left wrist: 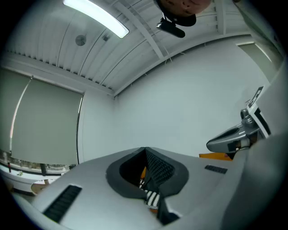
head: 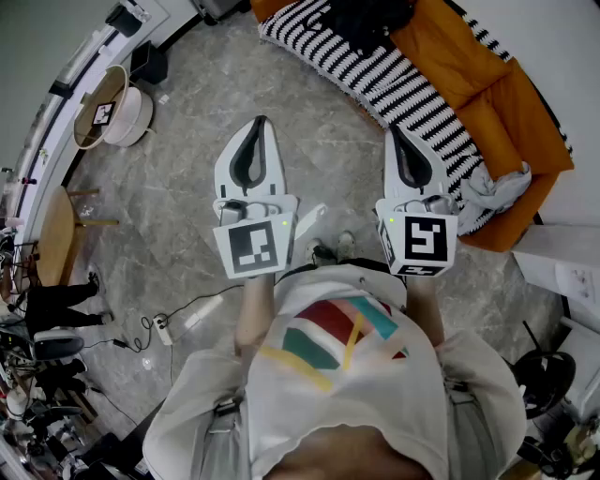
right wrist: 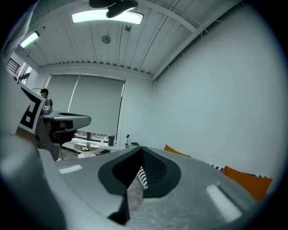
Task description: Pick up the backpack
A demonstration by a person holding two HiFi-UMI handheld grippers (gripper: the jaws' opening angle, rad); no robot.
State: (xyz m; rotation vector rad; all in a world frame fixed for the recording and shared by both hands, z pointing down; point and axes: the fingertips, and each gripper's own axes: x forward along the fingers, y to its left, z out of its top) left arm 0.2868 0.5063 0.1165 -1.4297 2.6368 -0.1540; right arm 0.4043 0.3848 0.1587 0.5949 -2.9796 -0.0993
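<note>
A black backpack [head: 370,21] lies on the striped blanket [head: 412,94] of an orange sofa [head: 487,84] at the top of the head view, partly cut off by the frame edge. Both grippers are held level in front of the person, well short of the sofa. My left gripper [head: 260,122] hangs over bare floor, jaws shut and empty. My right gripper [head: 392,131] is also shut and empty, its tip near the blanket's front edge. In the left gripper view the jaws [left wrist: 145,149] meet at the tip; in the right gripper view they [right wrist: 141,148] do too.
A round white side table [head: 112,108] and a wooden stool [head: 56,234] stand at the left. A power strip with its cable [head: 164,328] lies on the marble floor. A crumpled white cloth [head: 492,192] rests on the sofa's near end. A black chair base [head: 544,375] is at the right.
</note>
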